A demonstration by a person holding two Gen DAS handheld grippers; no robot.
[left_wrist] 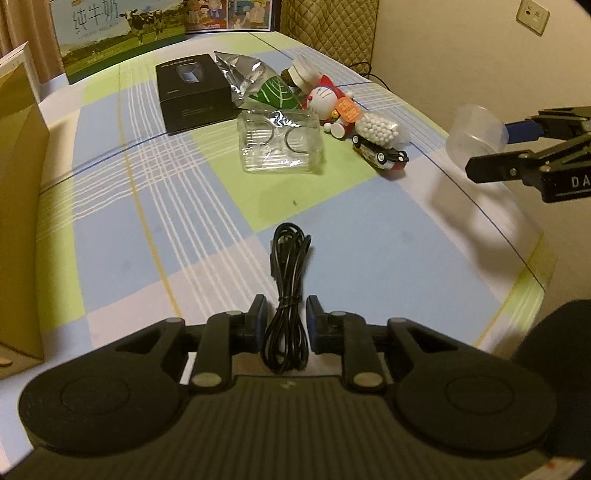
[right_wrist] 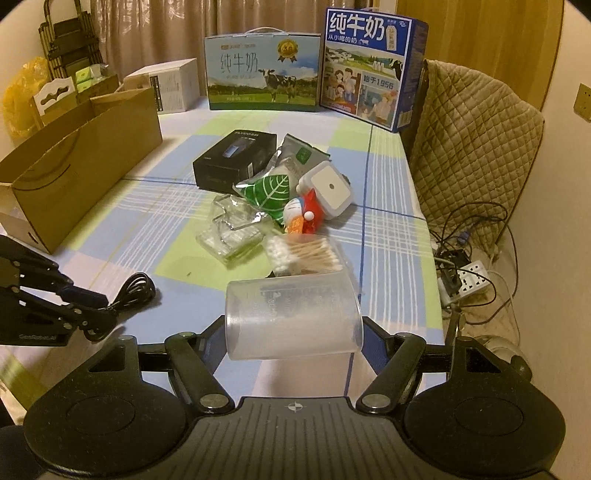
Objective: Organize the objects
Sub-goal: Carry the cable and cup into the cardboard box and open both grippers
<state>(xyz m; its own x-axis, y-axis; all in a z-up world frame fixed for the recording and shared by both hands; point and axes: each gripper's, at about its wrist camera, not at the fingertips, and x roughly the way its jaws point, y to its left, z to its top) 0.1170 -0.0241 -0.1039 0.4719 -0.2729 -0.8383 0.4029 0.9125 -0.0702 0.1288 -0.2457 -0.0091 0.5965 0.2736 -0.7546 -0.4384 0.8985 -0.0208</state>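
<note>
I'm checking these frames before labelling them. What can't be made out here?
- Open brown cardboard box: its inside is hidden by its own wall in the right wrist view and cut by the left wrist view's edge.
- Small black-and-red toy car: hidden behind the clear plastic measuring cup in the right wrist view.

A table under a checked cloth of pale blue, green and white fills the room's middle, in dim, warm yellowish light. Beige curtains hang behind it, a dark slatted rack stands in the far left corner, and a quilted tan cover drapes what may be a chair at the table's right edge. The walls are cream with a socket plate, and below the cover a white power strip lies among tangled cables.
</note>
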